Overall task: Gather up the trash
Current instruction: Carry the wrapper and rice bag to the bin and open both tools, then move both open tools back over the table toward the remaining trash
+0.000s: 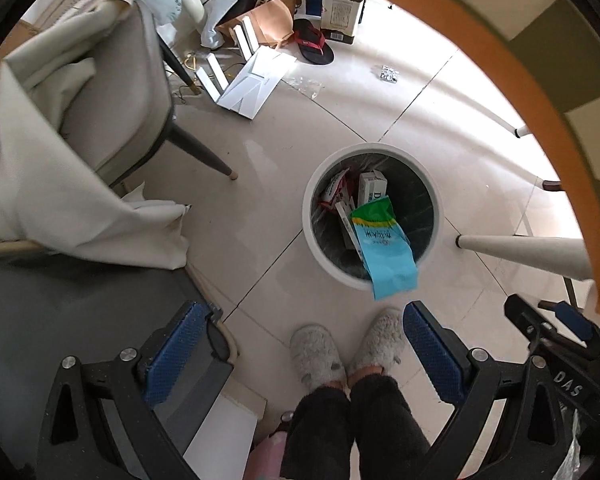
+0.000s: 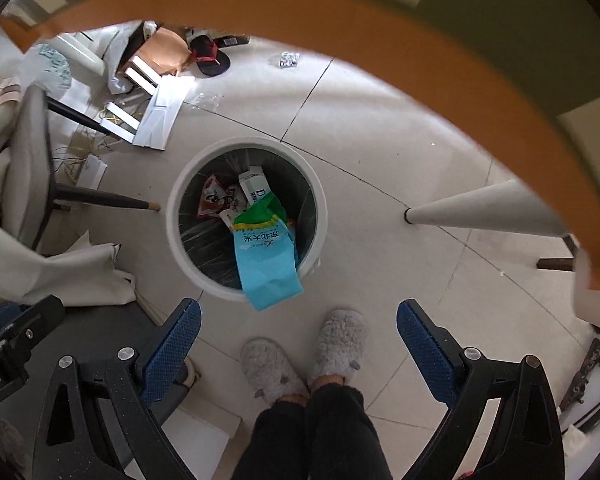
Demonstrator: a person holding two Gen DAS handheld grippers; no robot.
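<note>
A round white trash bin (image 1: 312,236) (image 2: 180,240) with a dark liner stands on the tiled floor below both grippers. A blue and green plastic bag (image 1: 386,252) (image 2: 266,260) hangs over its near rim, half inside. Inside lie a white carton (image 1: 372,186) (image 2: 256,188) and a red snack wrapper (image 1: 334,190) (image 2: 212,200). My left gripper (image 1: 306,318) is open and empty, high above the floor. My right gripper (image 2: 298,316) is also open and empty, above the bin's near side. The right gripper (image 1: 556,328) shows at the edge of the left wrist view.
An orange-edged table rim (image 1: 500,60) (image 2: 340,20) arcs overhead, with white table legs (image 1: 528,250) (image 2: 488,208). A grey chair (image 1: 112,104) draped with cloth stands left. Cardboard, a paper bag (image 1: 268,16), a sandal (image 1: 316,44) and a small wrapper (image 1: 389,73) lie on the far floor. The person's slippered feet (image 2: 300,356) are below.
</note>
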